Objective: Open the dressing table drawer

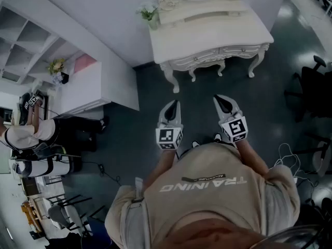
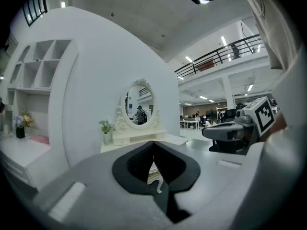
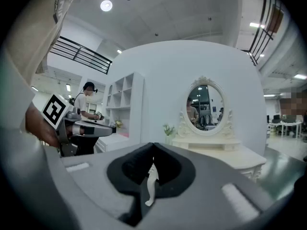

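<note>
The cream dressing table (image 1: 207,27) with an oval mirror stands against the white wall ahead. Its front drawers (image 1: 202,57) are closed. My left gripper (image 1: 175,103) and right gripper (image 1: 218,97) hover side by side over the dark floor, short of the table and apart from it. Both point at the table, with jaws shut and nothing between them. In the left gripper view the shut tips (image 2: 153,143) line up with the table (image 2: 139,137). In the right gripper view the table (image 3: 218,150) sits to the right of the shut tips (image 3: 153,145).
A small plant (image 1: 149,13) stands on the table's left corner. A white shelf unit with a desk (image 1: 85,87) runs along the left wall. Another person (image 1: 26,134) stands at the far left. A black office chair (image 1: 315,87) is at the right.
</note>
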### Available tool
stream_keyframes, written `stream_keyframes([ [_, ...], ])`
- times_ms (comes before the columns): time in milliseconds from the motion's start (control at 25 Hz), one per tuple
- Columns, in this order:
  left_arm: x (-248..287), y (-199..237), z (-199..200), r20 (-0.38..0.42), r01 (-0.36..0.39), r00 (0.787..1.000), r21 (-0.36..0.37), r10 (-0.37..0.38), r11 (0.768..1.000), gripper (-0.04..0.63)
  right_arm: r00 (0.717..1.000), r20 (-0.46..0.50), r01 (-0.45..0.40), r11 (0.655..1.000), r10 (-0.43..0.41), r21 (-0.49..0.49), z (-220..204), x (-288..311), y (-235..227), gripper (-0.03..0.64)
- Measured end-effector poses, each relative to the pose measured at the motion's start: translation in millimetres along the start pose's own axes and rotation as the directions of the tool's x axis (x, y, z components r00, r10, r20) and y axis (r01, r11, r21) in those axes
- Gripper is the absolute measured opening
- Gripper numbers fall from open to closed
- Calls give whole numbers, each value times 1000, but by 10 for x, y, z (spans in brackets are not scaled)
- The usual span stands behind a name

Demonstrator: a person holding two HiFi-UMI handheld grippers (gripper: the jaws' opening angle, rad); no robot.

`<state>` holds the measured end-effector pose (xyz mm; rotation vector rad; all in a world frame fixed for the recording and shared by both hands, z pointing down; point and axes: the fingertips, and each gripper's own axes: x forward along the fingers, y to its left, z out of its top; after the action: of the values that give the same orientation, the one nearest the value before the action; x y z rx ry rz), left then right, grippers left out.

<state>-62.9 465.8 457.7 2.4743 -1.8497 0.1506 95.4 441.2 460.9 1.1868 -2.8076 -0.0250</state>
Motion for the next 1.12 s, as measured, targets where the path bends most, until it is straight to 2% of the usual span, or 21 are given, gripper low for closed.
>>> stream_keyframes([
  [400, -18, 323, -321, -19, 34, 999, -39, -35, 999, 8, 998, -47, 50, 999, -50, -20, -144, 183, 225, 3],
  [680, 151, 352, -454, -32, 33, 999, -82, -36, 996, 8, 993, -94, 71, 997, -71, 1, -309, 236, 62, 3],
  [920, 584, 436, -451, -86, 0, 996, -86, -7, 996, 8, 997, -56, 48, 999, -47, 20, -307, 561, -336, 3],
  [1120, 1142, 511, -158, -86, -3, 996, -21, 2, 1000, 8, 998, -14, 65, 996, -64, 65, -281, 859, -931, 3],
])
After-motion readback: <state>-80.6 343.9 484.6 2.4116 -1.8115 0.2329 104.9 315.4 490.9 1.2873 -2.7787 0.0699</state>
